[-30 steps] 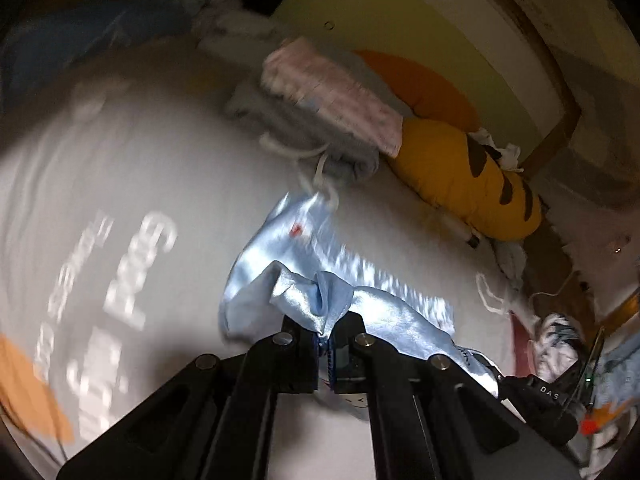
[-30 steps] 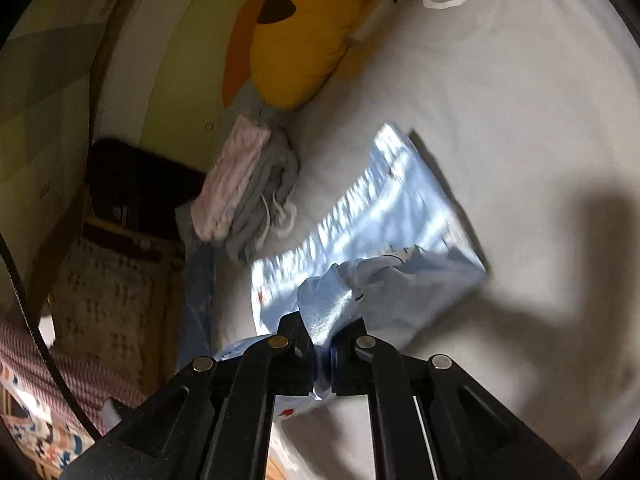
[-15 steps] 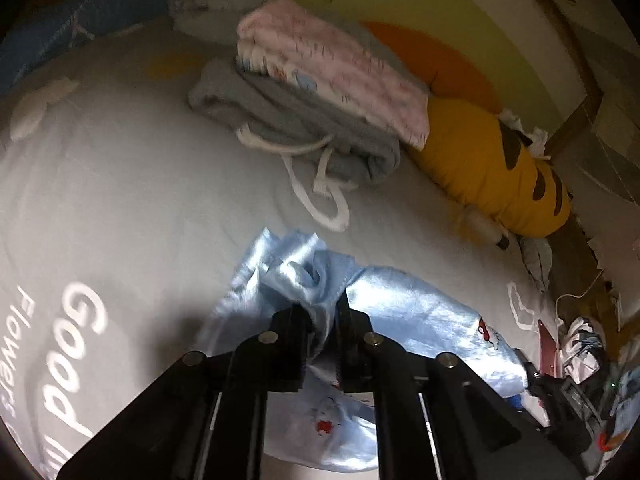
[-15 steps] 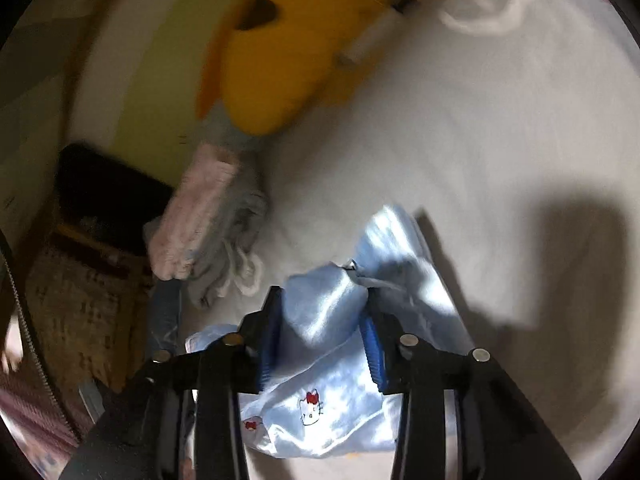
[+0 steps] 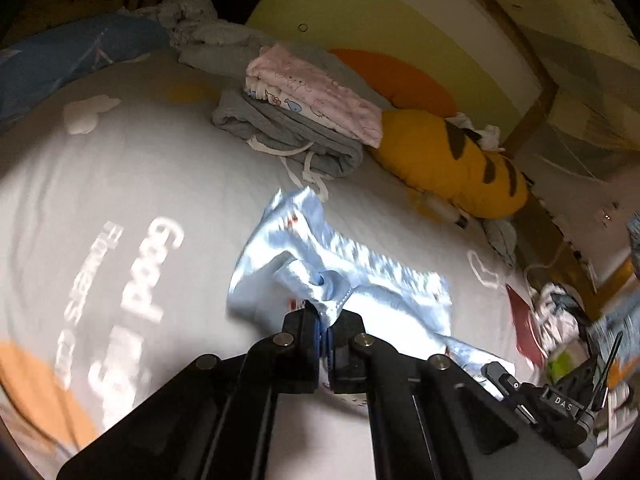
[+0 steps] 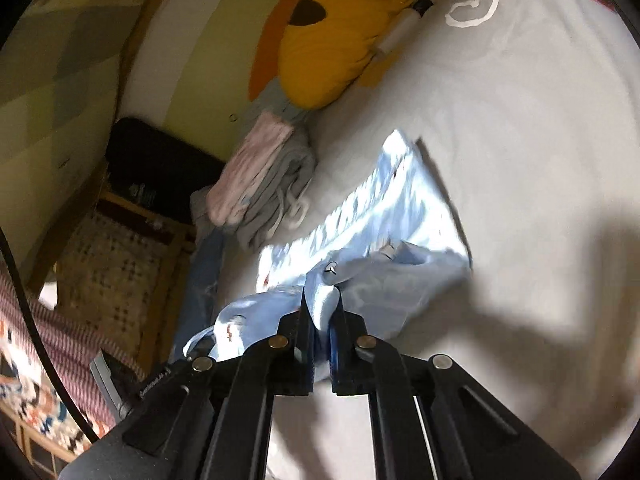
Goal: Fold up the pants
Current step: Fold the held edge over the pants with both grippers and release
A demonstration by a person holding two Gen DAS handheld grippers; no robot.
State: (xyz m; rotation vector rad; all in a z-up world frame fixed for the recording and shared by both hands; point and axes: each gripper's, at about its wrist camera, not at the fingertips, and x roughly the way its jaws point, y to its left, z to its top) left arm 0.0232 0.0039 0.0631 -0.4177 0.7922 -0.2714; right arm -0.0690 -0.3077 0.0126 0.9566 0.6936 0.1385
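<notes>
Evidently both tools, left tool [image 5: 327, 322] and right tool [image 6: 321, 314], were clenched on bunched corners of the pale blue pants [image 5: 340, 264] lying on the bed [image 5: 140, 168]; the slick fabric could slip loose, spoiling the fold.

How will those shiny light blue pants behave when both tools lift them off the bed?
The light blue pants will probably sag between the left tool and right tool: they already bunch at each grip. Their glossy sheen suggests slippery, light fabric that could slide out.
</notes>
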